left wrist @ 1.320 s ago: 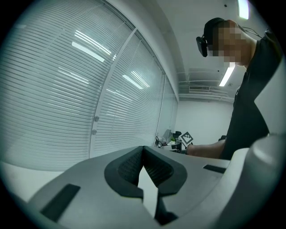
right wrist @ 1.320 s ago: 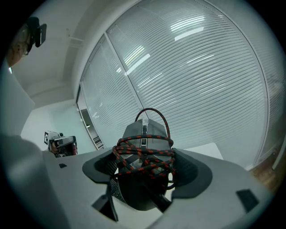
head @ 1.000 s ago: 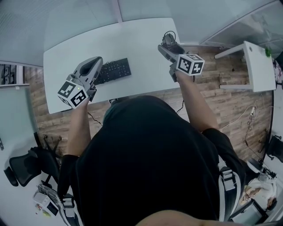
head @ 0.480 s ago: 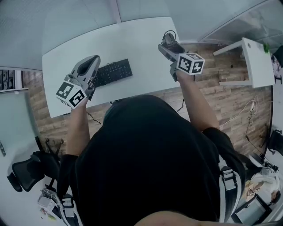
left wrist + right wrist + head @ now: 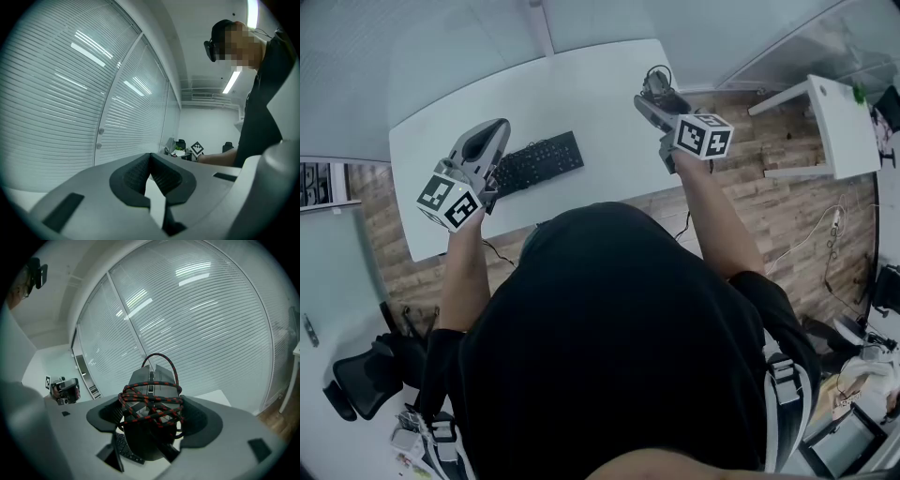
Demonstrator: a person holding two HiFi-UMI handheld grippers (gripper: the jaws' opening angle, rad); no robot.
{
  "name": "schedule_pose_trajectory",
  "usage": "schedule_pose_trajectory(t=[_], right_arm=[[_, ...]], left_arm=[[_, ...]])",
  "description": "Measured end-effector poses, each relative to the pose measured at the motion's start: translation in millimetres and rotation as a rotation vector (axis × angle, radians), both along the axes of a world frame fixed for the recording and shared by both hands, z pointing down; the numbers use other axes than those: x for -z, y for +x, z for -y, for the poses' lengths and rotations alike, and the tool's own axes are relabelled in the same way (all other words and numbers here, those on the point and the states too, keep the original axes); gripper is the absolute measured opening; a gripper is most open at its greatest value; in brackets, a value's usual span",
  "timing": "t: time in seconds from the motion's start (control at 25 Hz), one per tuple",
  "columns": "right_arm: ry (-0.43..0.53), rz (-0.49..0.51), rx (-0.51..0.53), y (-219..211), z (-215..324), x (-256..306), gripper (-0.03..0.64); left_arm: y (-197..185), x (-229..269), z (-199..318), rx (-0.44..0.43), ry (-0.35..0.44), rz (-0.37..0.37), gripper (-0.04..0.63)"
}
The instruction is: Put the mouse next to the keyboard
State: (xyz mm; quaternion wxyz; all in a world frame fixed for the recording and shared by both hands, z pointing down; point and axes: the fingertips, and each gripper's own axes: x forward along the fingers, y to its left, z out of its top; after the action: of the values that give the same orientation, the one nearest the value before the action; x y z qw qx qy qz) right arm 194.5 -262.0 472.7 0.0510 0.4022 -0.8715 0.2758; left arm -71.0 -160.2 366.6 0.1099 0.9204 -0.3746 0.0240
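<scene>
- Right gripper view: right tongs (image 5: 151, 417) clamped on mouse (image 5: 149, 380), cord (image 5: 150, 405) wound round it.
- Left tongs (image 5: 151, 164) together, empty.
- Head view: mouse upper right, well apart from keyboard (image 5: 536, 161) — risk: cord loop snagging at release.

This is looking like an office. Slatted blinds (image 5: 56, 93) behind glass partitions are running alongside the left fingers (image 5: 133, 176) and beyond the right fingers (image 5: 105, 418). Ceiling strip lights (image 5: 231, 82) are glowing far ahead of the left fingers. A keyboard (image 5: 536, 161) is lying on a white worktop (image 5: 581, 84) beneath both pairs of fingers, and a black swivel chair (image 5: 354, 386) is standing well behind them by plank flooring (image 5: 750, 206).
</scene>
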Motion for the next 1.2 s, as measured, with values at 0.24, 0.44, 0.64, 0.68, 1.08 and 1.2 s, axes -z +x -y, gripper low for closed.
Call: schedule_pose_trajectory(t=[0.24,0.44,0.64,0.68,1.08,1.2], right_arm=[[-0.007,0.003,-0.029,-6,3,-4,0.399],[-0.022,0.007,-0.055,-13,9,-11,0.399],[-0.035,-0.002,-0.073,-26,13,-27,0.399],[-0.038,-0.002,-0.075,-26,14,-26,0.399],[-0.063,-0.015,-0.102,-42,18,-34,0.399],[-0.08,-0.035,-0.1,-48,21,-48,0.399]], left_arm=[[-11,2,8,-0.021,0.0,0.005,0.021],[-21,4,18,-0.031,-0.002,0.002,0.021],[-38,-6,28,-0.05,-0.008,0.022,0.021],[-39,-3,31,-0.051,-0.01,0.023,0.021],[-56,-5,48,-0.075,-0.03,0.013,0.021],[-66,-10,59,-0.086,-0.028,0.007,0.021]])
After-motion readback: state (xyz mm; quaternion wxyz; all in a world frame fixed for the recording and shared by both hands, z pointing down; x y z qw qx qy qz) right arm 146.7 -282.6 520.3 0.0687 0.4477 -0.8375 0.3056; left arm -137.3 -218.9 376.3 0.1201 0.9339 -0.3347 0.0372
